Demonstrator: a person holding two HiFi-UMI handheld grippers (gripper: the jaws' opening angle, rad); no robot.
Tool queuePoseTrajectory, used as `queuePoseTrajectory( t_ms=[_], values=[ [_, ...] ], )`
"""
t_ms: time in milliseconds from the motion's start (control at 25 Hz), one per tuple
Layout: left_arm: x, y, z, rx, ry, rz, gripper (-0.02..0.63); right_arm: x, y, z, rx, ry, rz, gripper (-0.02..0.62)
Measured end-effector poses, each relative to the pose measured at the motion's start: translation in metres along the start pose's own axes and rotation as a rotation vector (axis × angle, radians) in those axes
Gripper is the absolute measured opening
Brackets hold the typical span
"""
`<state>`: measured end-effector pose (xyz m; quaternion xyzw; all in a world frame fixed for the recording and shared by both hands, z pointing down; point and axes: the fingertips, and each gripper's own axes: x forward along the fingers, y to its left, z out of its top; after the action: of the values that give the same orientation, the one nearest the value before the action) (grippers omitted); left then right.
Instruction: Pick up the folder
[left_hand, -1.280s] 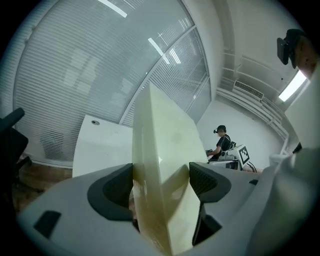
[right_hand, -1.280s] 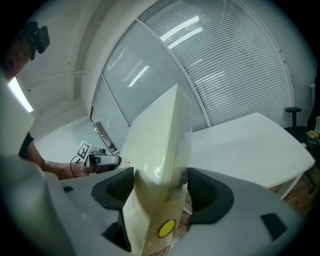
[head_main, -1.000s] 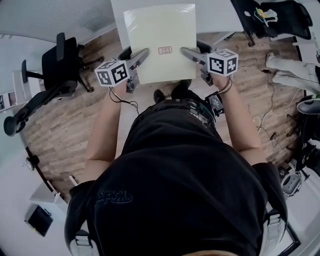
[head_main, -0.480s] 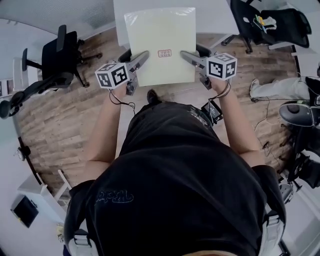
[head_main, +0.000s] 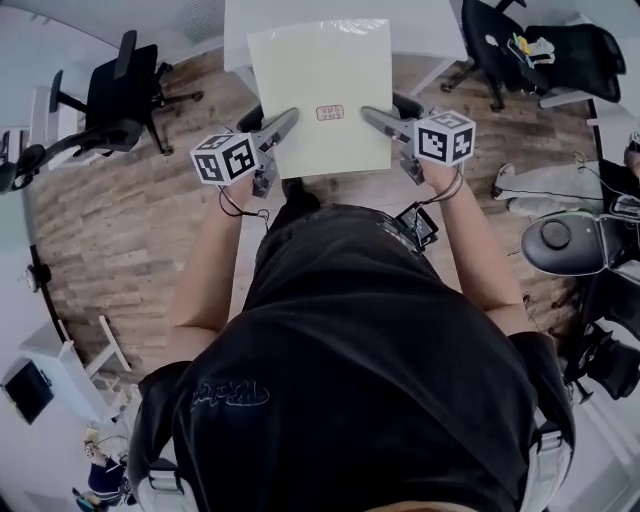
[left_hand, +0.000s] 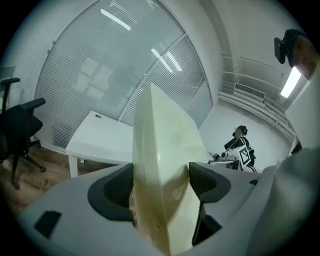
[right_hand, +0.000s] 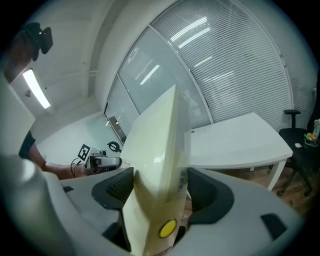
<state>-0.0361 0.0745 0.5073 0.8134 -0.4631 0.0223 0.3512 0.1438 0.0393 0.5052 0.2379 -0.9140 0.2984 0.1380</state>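
Over wooden floor (head_main: 120, 220), left tongs (head_main: 288, 115) and right tongs (head_main: 369, 111) clamp pale-yellow, red-stamped folder (head_main: 320, 70).

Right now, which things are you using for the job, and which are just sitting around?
Part of the job:
- folder
- left gripper, shut on the folder
- right gripper, shut on the folder

Just lying about:
- white table
- black office chair

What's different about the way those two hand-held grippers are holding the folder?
The left hand-held gripper clamps the folder by its left edge; the right hand-held gripper clamps its right edge. A yellow sticker sits on the folder by the right one's jaws; none shows by the left's. Both are shut on it, in the air.
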Motion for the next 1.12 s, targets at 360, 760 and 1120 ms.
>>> queuePoseTrajectory(
  t_ms=[360, 760, 1120],
  values=[
    [-0.021, -0.025, -0.02, -0.022, -0.022, 0.05, 0.36, -0.02, 0.014, -0.016, 0.004, 0.033, 0.04, 0.327],
    [-0.035, -0.04, -0.044, -0.049, -0.023, 0.064, 0.36, -0.039, 0.026, -0.035, 0.014, 0.039, 0.049, 0.327],
    [-0.042, -0.053, -0.058, -0.032, -0.028, 0.054, 0.36, -0.055, 0.036, -0.051, 0.024, 0.021, 0.037, 0.326]
  ],
)
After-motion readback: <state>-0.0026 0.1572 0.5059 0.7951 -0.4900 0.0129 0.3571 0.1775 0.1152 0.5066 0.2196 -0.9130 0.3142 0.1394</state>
